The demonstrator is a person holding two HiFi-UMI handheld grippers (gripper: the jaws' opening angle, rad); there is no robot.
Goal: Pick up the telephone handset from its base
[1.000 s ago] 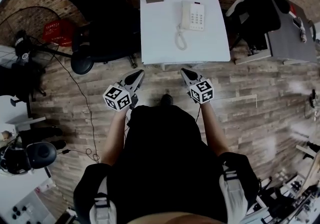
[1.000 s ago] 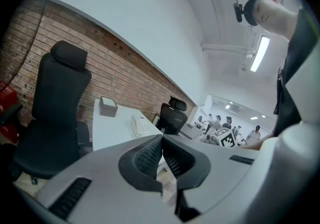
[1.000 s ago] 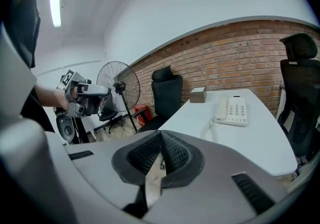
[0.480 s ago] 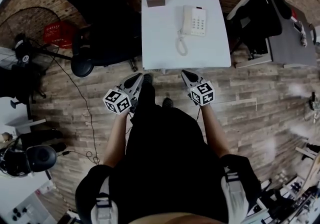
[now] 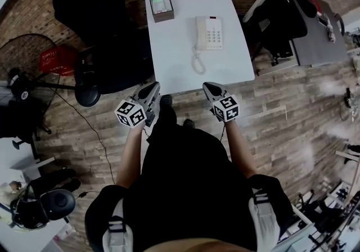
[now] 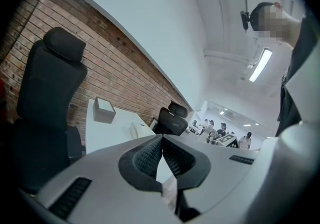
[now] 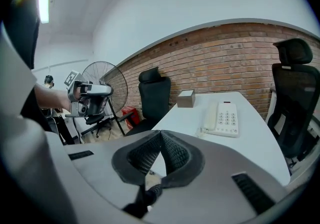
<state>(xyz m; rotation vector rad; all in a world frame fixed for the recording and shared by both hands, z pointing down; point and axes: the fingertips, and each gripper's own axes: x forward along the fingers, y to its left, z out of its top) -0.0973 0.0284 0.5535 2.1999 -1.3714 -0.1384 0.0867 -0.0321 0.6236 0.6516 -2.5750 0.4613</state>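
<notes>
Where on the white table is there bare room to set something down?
The table is bare along its near edge, in front of the telephone, and down its left side, nearer than the small box. The strip between the telephone and the right edge is the narrowest. A black chair crowds the left edge.

One white table (image 5: 225,62) out front. On it, one telephone (image 5: 209,32) and one small box (image 5: 161,4). Two black office chairs: the left chair (image 5: 98,26) and the right chair (image 5: 284,12). One standing fan (image 5: 22,71). Two grippers: left gripper (image 5: 155,85), right gripper (image 5: 207,85).
</notes>
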